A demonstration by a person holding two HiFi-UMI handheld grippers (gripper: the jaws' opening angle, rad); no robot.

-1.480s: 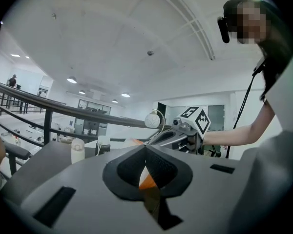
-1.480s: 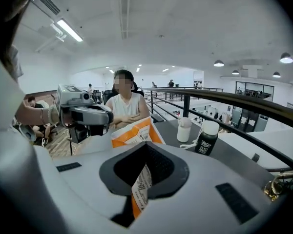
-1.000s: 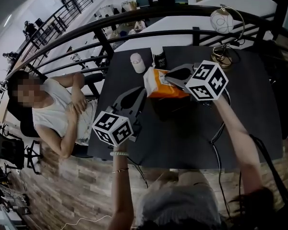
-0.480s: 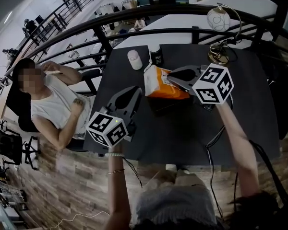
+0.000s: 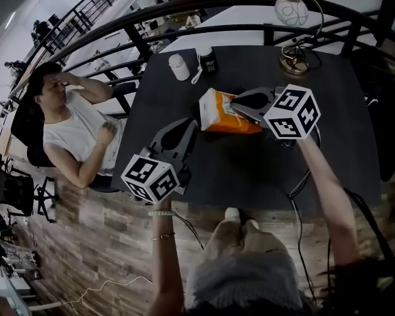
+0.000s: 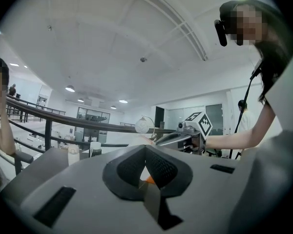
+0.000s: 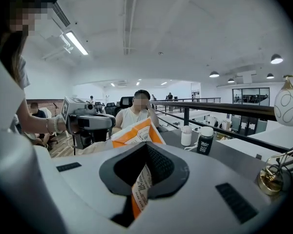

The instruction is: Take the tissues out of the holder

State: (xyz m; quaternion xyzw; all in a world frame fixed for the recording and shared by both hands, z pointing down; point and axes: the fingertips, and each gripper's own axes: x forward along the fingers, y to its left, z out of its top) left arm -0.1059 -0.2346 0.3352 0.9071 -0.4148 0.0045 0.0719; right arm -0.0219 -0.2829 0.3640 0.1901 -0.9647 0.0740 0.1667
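An orange and white tissue pack (image 5: 216, 112) hangs over the black table (image 5: 342, 110), and my right gripper (image 5: 233, 104) is shut on its right edge. In the right gripper view the pack's (image 7: 136, 133) printed flap is pinched between the pads (image 7: 158, 165). My left gripper (image 5: 188, 128) is lower left of the pack, apart from it, shut with nothing in it. In the left gripper view its tips (image 6: 146, 149) meet, with a bit of orange behind them. I cannot make out the holder against the dark tabletop.
A white bottle (image 5: 179, 66) and a dark bottle (image 5: 207, 60) stand at the table's far left. A globe lamp (image 5: 291, 12) with a brass base (image 5: 295, 63) stands at the far right. A black railing (image 5: 184, 25) runs behind. A person (image 5: 72, 130) sits left of the table.
The right gripper keeps its hold on the pack, at about the same place. The left gripper has barely moved. The seated person has raised a hand to the head.
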